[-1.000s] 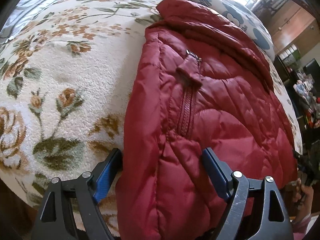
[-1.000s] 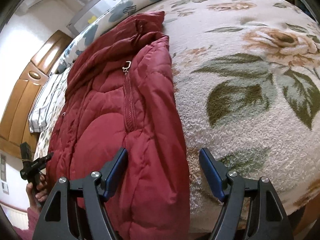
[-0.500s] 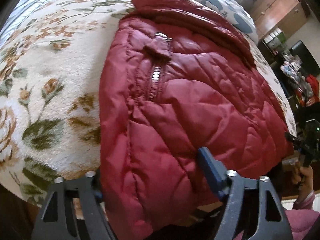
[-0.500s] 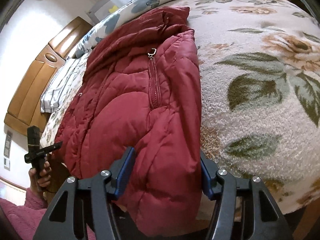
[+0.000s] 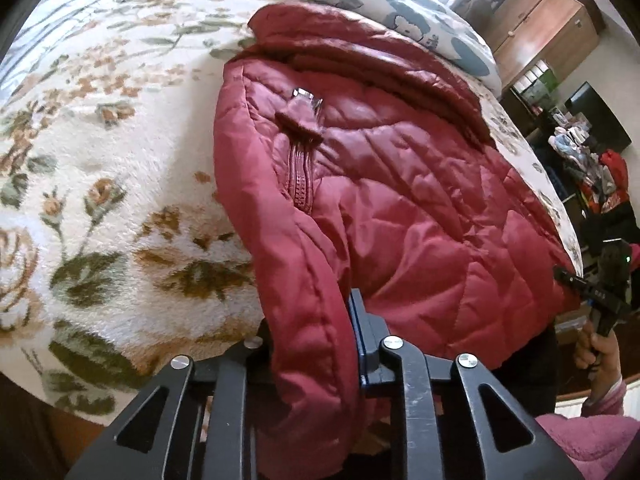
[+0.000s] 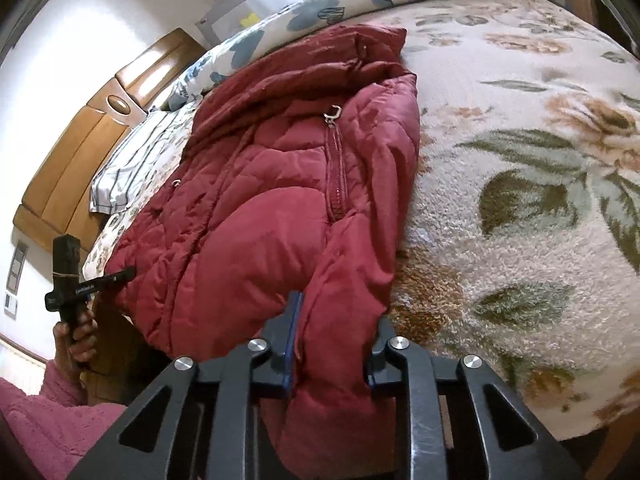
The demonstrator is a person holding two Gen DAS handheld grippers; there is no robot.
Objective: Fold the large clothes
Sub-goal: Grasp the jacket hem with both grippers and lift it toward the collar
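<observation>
- A floral blanket [image 5: 120,184] is seen covering the bed, and on it a red quilted jacket [image 5: 400,200] is laid, already doubled lengthwise, with its collar at the far end and its hem hanging over the near edge
- The left gripper [image 5: 312,344] is closed on the left near corner of the jacket; a thick roll of hem is pinched between the jaws, with one blue pad [image 5: 356,320] showing against the fabric
- The jacket's long axis is seen running from near to far, straight away from both pairs of fingers, so the collar lies directly ahead of each grip
- The pocket zipper [image 5: 300,184] is seen just beyond the left grip, on the upper layer
- The right gripper [image 6: 332,344] is likewise clamped on the hem, at the right near corner, with padded fabric bulging between the jaws
- Both hands are judged about equally near the hem, one at each corner, well apart from the collar [image 6: 360,52]
- The coming move is judged to turn on carrying the near hem forward along that axis toward the collar; the slippery, puffy fill may be expected to spring back
</observation>
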